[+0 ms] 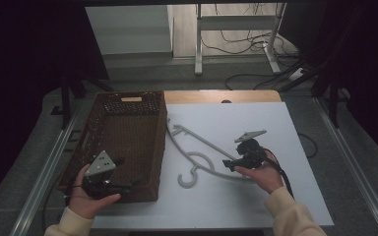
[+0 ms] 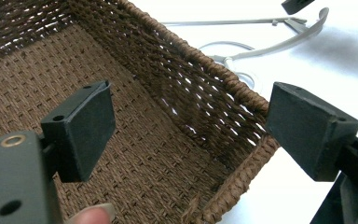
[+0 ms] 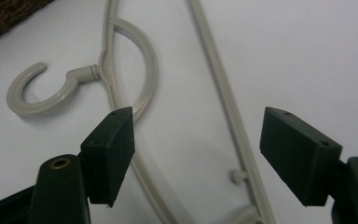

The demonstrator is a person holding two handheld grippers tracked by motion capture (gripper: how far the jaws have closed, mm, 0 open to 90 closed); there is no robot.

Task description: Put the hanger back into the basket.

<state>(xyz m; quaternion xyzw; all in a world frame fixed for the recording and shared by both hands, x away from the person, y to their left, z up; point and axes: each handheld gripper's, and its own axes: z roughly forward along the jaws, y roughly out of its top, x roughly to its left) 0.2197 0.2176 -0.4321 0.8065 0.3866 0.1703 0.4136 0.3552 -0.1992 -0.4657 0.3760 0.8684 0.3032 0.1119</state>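
Table (image 1: 256,206) with a white top held everything, and the woven brown basket (image 1: 123,142) on its left part served as the reference point. Basket stood empty and open-topped, seemingly ready to receive something. Just to the right of the basket lay a pale grey plastic hanger (image 1: 202,157), flat on the white surface, its hook (image 3: 37,95) curling back toward the basket's near right corner; it lay close enough to be lifted straight in, which looked like the job in hand.

The left gripper (image 1: 109,183) sat at the basket's near edge, held in the person's left hand, its jaws spread wide with nothing between them, one pad inside the wall (image 2: 200,88) and one outside, perhaps to steady the basket.

The right gripper (image 1: 231,164), farther right of the basket, hovered over the hanger's arm, jaws wide apart and straddling both thin bars without touching, lined up for a grasp.
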